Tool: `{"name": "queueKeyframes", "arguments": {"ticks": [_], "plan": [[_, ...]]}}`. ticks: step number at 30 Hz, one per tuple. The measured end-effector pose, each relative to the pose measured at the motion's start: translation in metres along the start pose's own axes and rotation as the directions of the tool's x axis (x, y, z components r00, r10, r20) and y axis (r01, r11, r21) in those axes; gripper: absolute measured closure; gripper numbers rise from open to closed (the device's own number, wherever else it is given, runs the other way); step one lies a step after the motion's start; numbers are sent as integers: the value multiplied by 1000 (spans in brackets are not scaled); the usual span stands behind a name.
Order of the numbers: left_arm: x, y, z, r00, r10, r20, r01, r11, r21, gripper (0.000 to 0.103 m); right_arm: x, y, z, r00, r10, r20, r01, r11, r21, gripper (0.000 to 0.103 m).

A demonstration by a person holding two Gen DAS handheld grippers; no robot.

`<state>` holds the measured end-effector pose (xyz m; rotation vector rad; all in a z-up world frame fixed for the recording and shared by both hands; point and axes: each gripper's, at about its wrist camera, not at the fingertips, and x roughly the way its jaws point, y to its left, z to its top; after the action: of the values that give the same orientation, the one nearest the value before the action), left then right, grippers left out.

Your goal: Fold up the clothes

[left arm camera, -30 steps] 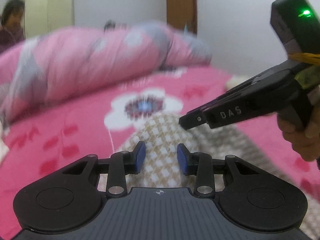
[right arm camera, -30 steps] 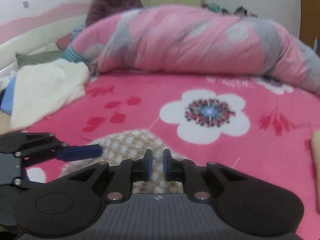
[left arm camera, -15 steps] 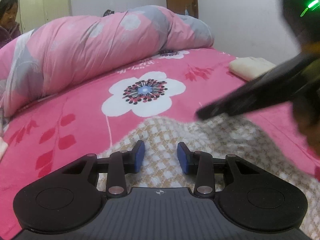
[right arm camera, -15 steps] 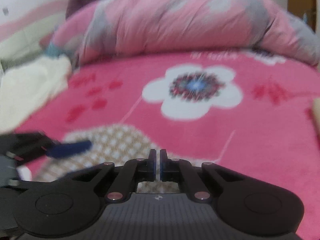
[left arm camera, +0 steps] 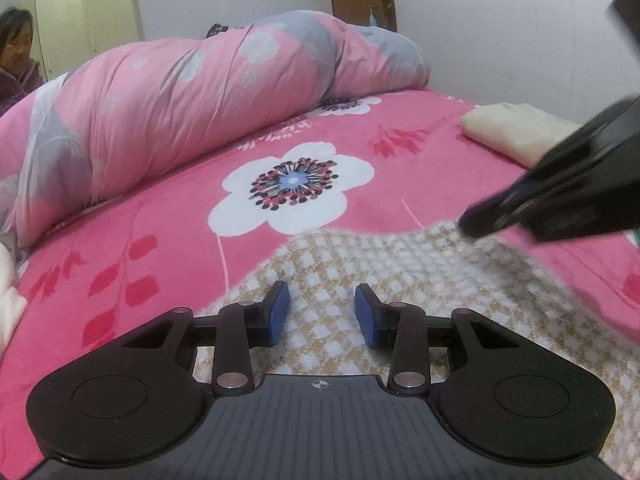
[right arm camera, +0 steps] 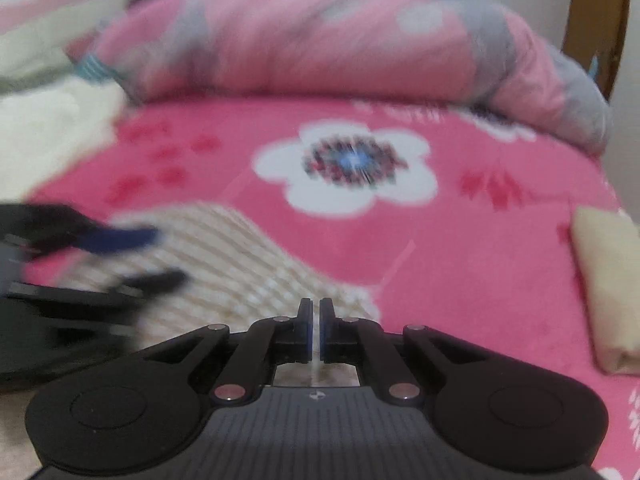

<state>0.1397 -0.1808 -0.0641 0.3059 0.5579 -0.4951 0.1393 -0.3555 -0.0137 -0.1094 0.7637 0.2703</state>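
1. The checked garment (left arm camera: 400, 280) lay spread on the bed (left arm camera: 160, 248), right under and ahead of both claws, so the folding looked barely started.
2. Left claw (left arm camera: 322, 312) hung released over the cloth, pads apart, nothing pinched.
3. Right claw (right arm camera: 315, 330) was clenched; from the left view its tip sat at the garment's far edge (left arm camera: 464, 230), probably pinching it, though blur hid that.
4. A cream bundle (right arm camera: 604, 284), already folded, lay right of the right claw.

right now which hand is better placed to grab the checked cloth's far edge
Right. Its shut tool sits at the checked cloth's far edge; the left tool is open over the middle.
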Motion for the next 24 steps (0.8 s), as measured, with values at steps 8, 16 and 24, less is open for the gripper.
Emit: {"name": "queueKeyframes", "arguments": {"ticks": [8,16,24], "plan": [[2,-6,1,1000,11,-7,-11,1000,17,65,0,23,-45,994,82,-78,-88,993,-79,101],[1,-6,0,1000,20,-2,-20,999,36,65,-48,30,-29,995,96,-15,-96,994,-50,100],[2,-10,0,999,37,-3,-36,998,58,65,-18,60,-72,987,121,-106,-140,971,-192,102]]}}
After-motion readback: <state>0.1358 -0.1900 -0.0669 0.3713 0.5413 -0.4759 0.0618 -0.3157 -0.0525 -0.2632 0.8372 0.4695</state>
